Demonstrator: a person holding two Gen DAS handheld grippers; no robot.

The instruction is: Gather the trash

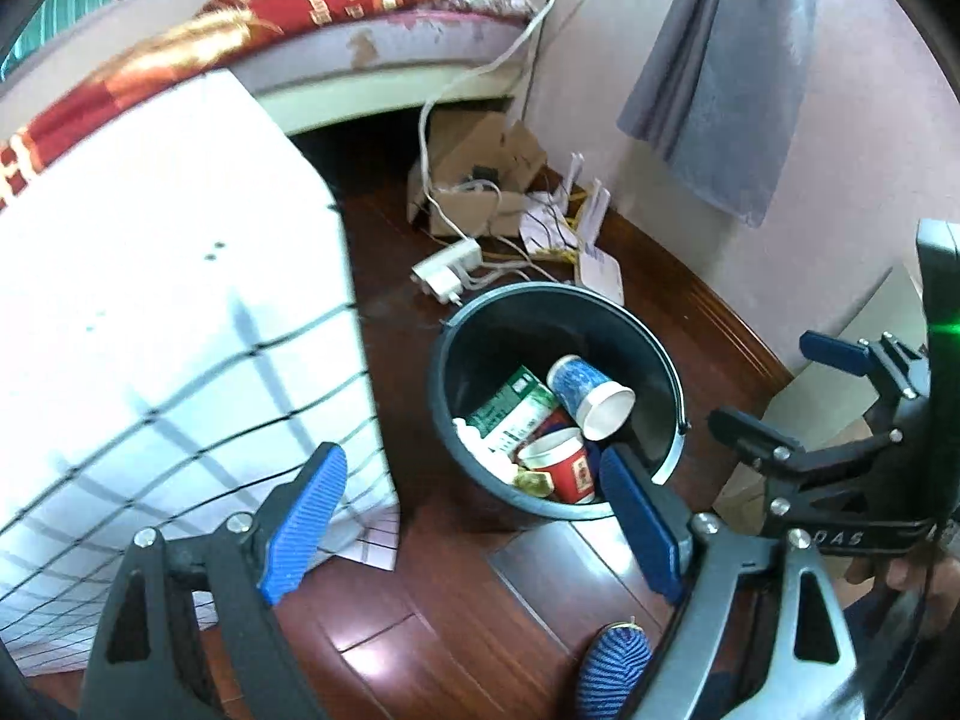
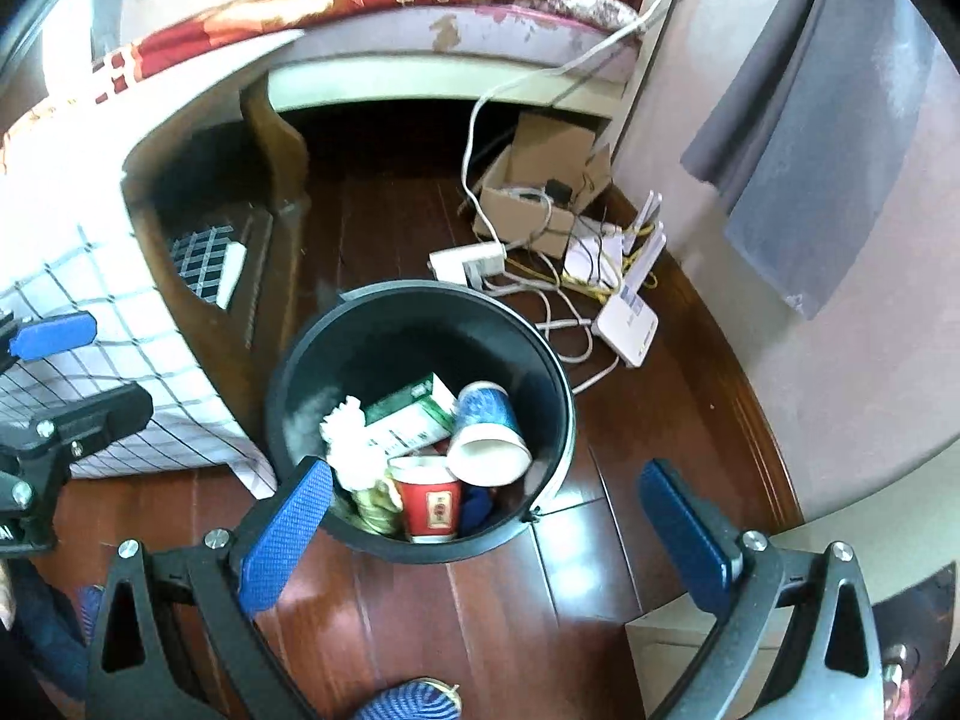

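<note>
Hovering above bin, right claw agape, empty.

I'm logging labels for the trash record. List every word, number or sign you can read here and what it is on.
"DAS": right gripper's black frame, seen from the left wrist; letters partly cut off.
Green carton in the bin: print too blurred to read.
Red cup: label emblem unreadable.
Blue cup: pattern only, no legible text.
White router: label too small.
</note>
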